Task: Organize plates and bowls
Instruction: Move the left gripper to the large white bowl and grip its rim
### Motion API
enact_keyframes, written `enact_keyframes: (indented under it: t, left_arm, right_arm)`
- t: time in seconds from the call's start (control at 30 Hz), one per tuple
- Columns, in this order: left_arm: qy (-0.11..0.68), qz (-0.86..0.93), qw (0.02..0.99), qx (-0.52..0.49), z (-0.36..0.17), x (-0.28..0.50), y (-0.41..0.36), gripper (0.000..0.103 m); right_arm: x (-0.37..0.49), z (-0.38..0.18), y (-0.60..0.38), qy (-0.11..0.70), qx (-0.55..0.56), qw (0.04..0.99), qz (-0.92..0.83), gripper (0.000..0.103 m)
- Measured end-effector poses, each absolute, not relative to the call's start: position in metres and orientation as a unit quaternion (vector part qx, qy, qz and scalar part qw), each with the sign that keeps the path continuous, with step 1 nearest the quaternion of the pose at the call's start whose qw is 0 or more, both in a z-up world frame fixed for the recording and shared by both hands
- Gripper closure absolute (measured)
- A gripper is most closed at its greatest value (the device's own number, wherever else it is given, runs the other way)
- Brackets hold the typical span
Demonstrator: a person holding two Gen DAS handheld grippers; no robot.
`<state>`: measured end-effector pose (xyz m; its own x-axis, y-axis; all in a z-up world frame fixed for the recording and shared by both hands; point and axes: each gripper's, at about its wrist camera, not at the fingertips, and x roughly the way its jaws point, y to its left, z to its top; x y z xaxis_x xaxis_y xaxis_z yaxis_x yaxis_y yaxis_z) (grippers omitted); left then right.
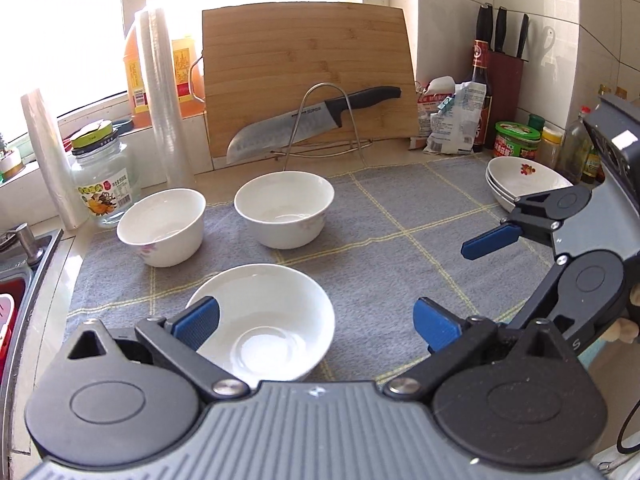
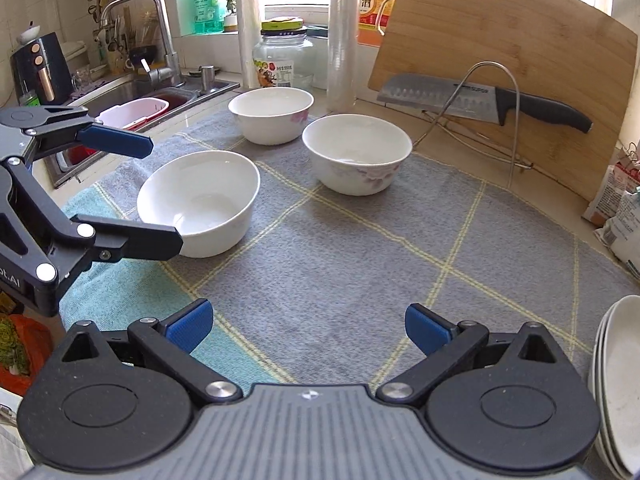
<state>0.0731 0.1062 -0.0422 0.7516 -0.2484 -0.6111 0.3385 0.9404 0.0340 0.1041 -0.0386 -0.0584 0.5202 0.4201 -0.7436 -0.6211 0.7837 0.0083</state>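
Three white bowls stand on a grey checked mat. The nearest bowl lies between the fingers of my left gripper, which is open, its left pad by the bowl's left rim. Two flowered bowls sit farther back, one on the left and one in the middle. A stack of white plates rests at the mat's right edge. My right gripper is open over bare mat and holds nothing.
A big knife lies on a wire rack in front of a leaning wooden board. A glass jar and film rolls stand at the back left. The sink is at the left. Bottles and sauce jars crowd the back right.
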Motion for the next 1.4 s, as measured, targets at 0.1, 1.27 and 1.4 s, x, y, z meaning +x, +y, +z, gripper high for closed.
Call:
enact_keyframes:
  t: [0.1, 1.27, 1.4]
  left_arm:
    - [0.322, -0.162, 0.93, 0.076, -0.046, 0.073, 0.125, 0.0]
    - [0.389, -0.261, 0.878, 0.098, -0.066, 0.149, 0.171, 0.001]
    - [0.4, -0.273, 0.867, 0.117, -0.067, 0.159, 0.168, 0.001]
  right_arm:
    - [0.1, -0.069, -0.017, 0.399, -0.126, 0.854, 0.309, 0.0]
    - [0.09, -0.103, 0.038, 0.387, -0.134, 0.868, 0.281, 0.0]
    - [0.092, -0.099, 0.044, 0.371, -0.132, 0.875, 0.281, 0.0]
